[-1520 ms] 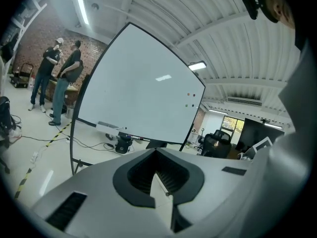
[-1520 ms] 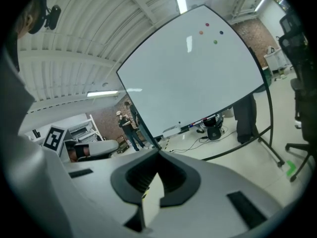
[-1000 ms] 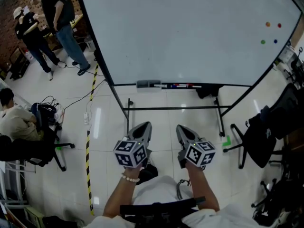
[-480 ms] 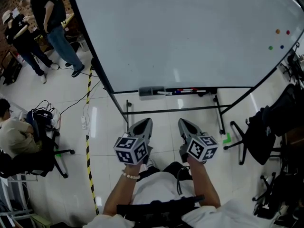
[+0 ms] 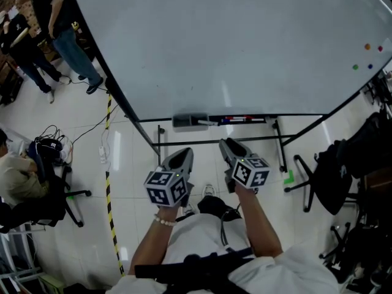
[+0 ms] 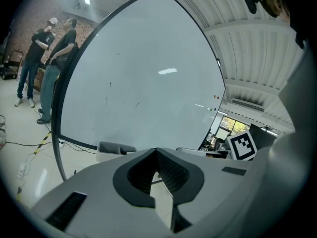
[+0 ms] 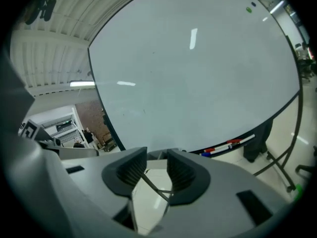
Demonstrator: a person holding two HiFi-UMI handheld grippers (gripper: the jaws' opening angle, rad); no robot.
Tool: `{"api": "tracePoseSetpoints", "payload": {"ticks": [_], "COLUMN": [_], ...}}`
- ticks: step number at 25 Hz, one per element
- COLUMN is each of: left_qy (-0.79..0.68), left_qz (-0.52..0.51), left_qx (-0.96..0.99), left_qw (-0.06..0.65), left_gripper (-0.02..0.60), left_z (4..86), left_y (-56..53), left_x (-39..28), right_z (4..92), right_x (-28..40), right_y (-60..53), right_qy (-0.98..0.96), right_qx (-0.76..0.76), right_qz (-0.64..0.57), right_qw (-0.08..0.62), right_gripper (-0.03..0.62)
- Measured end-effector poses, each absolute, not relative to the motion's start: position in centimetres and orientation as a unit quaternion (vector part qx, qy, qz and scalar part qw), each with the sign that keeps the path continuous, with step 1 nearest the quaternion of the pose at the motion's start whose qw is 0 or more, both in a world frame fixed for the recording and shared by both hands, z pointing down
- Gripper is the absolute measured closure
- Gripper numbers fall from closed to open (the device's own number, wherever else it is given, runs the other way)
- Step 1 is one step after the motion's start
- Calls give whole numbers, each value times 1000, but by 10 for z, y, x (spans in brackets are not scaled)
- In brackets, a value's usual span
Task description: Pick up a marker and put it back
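Note:
Several markers (image 5: 236, 119) lie in a row on the whiteboard's tray (image 5: 272, 115), red and blue among them; the right gripper view shows the markers (image 7: 229, 144) to the right of its jaws. My right gripper (image 5: 225, 144) is held in the air just short of the tray, its jaws opening with nothing between them. My left gripper (image 5: 183, 157) hovers below the grey eraser (image 5: 189, 122), jaws together and empty. In their own views the left gripper (image 6: 157, 168) shows its pads meeting and the right gripper (image 7: 151, 170) shows a gap.
The whiteboard (image 5: 245, 41) stands on a wheeled frame (image 5: 278, 146), with small magnets (image 5: 367, 46) at its upper right. Two people (image 5: 43, 17) stand at the far left and another sits (image 5: 15, 170) lower down. Yellow-black tape (image 5: 109, 182) runs along the floor; office chairs (image 5: 334, 170) stand at the right.
The whiteboard and its tray have come closer. Both grippers have moved forward toward the tray, the right one further.

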State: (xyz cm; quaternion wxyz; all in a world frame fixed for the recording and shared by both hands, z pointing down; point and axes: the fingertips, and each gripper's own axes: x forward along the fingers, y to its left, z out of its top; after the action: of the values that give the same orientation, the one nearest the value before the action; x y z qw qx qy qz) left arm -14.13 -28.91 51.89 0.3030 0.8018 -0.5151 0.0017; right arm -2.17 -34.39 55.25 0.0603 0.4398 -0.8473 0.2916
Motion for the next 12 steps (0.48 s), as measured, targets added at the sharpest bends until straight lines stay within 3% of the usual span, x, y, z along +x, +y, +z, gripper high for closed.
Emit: {"api": "tracePoseSetpoints", "payload": {"ticks": [5,12], "left_qy": [-519,-523], "left_qz": [2,4], "left_qx": [791,776], "left_qw": [323,353], "left_gripper": [592,592], "left_z": [531,549], "left_y": [-311,-331], "left_x": [-140,-141], "right_z": [587,626], "right_x": [-27,-29], "right_y": [-386,-424], "right_qy": [-837,-824], "right_qx": [437,435], "right_qz": [317,349], "right_qw": [85,101], "right_gripper": [358,358]}}
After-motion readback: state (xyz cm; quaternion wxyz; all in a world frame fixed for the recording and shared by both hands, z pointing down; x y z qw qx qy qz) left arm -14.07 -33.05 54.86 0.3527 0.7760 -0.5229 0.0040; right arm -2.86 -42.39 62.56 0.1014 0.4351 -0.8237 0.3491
